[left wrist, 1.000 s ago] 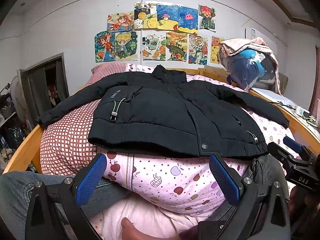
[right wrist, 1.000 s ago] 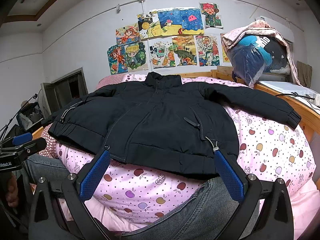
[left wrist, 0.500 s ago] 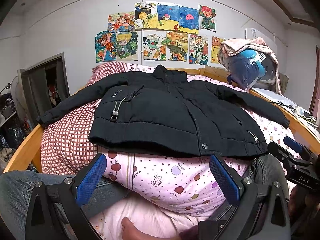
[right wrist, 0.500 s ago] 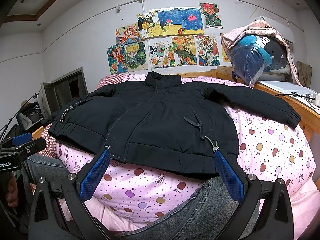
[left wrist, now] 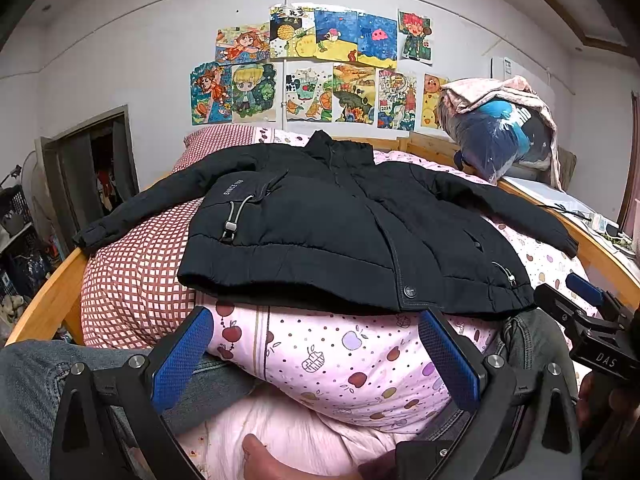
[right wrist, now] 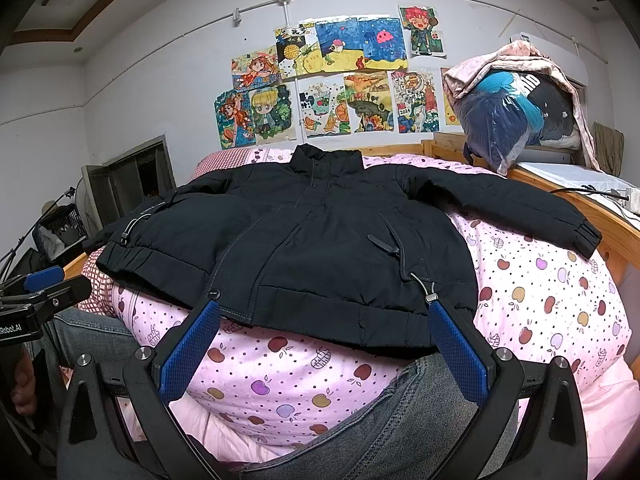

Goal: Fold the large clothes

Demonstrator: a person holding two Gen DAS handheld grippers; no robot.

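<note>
A black padded jacket [left wrist: 328, 224] lies spread face up on the bed, collar toward the wall, both sleeves stretched out to the sides; it also shows in the right wrist view [right wrist: 320, 240]. My left gripper [left wrist: 316, 344] is open and empty, held just short of the jacket's hem. My right gripper [right wrist: 324, 336] is open and empty, also just below the hem. Each gripper shows at the edge of the other's view: the right one [left wrist: 580, 312] and the left one [right wrist: 40, 296].
The bed has a pink apple-print quilt [right wrist: 540, 300] and a red checked pillow [left wrist: 128, 272], inside a wooden frame [left wrist: 44, 300]. A bag of clothes [right wrist: 516, 120] sits on the right shelf with cables [right wrist: 592, 192]. The person's jeans-clad legs [right wrist: 400, 420] lie below the grippers.
</note>
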